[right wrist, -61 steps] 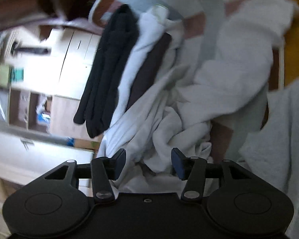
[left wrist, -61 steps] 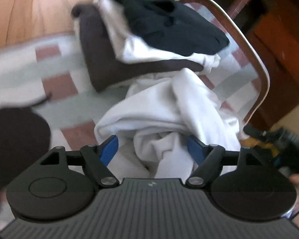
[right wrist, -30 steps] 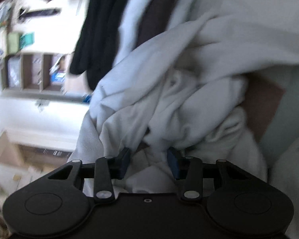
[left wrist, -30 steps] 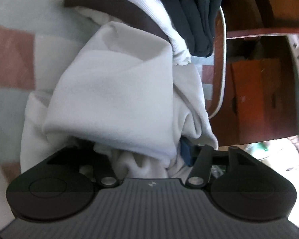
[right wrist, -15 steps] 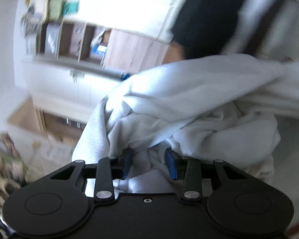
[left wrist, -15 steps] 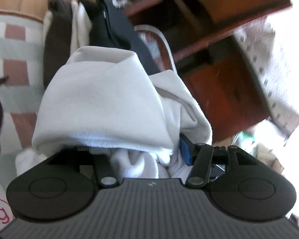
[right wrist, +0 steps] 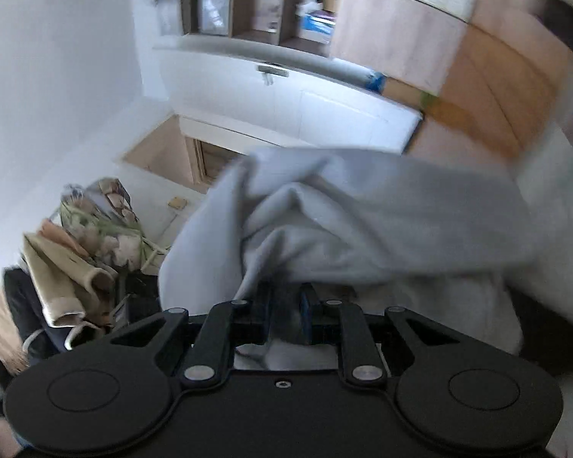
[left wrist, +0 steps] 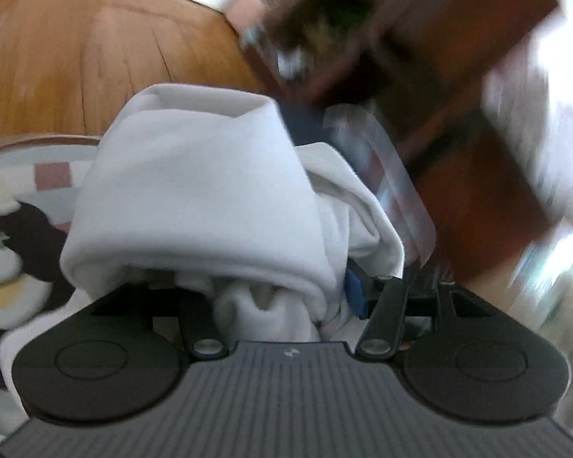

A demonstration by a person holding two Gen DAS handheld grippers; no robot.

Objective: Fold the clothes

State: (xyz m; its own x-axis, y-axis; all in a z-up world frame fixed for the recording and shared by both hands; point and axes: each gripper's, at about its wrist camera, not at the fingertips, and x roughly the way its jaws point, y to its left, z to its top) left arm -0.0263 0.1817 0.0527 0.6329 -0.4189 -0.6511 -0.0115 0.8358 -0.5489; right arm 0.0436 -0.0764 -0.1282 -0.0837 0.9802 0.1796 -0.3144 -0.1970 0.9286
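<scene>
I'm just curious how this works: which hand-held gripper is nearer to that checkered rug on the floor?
Left. The left hand-held gripper holds the white garment with the checkered rug just beyond it. The right hand-held gripper faces a white cabinet; no rug shows there.

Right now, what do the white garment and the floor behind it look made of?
White garment: soft, matte knit, likely cotton or fleece; it drapes in thick rounded folds with no sheen. Floor: wood planks with a slight gloss; warm brown with visible seams, though blurred.

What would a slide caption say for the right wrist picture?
Right gripper pinches a bunched white cloth garment, lifted in front of blurred white cabinets and wooden shelves.
</scene>
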